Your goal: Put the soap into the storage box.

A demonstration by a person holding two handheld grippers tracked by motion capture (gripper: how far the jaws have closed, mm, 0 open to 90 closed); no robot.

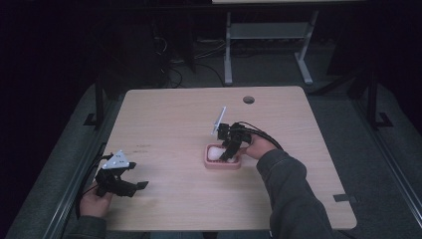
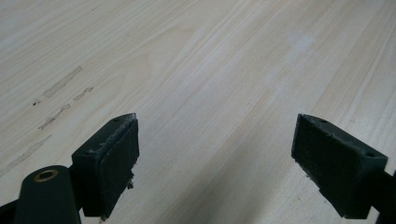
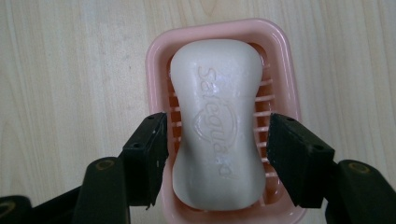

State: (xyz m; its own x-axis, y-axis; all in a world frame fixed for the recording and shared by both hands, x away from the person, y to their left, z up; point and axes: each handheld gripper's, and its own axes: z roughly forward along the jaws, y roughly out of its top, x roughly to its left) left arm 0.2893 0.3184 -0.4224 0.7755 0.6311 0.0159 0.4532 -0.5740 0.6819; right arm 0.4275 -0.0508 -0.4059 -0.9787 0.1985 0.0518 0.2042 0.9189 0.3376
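Note:
A white bar of soap (image 3: pixel 217 93) with raised lettering lies in a pink slatted soap dish (image 3: pixel 154 56) near the middle of the wooden table (image 1: pixel 174 114). My right gripper (image 3: pixel 218 122) points down over the dish (image 1: pixel 221 166), one jaw on each side of the soap's narrow waist. A small gap shows at each pad, so it stands open and the soap (image 1: pixel 215 152) rests in the dish. My left gripper (image 1: pixel 140 175) sits low at the table's front left corner. Its jaws are spread wide over bare wood (image 2: pixel 215 123) with nothing between them.
A round cable hole (image 1: pixel 248 99) is near the table's far edge. Faint scuff marks (image 2: pixel 60 100) lie on the wood ahead of the left gripper. Beyond the table stand a grey metal frame (image 1: pixel 228 50) and loose cables on a dark floor.

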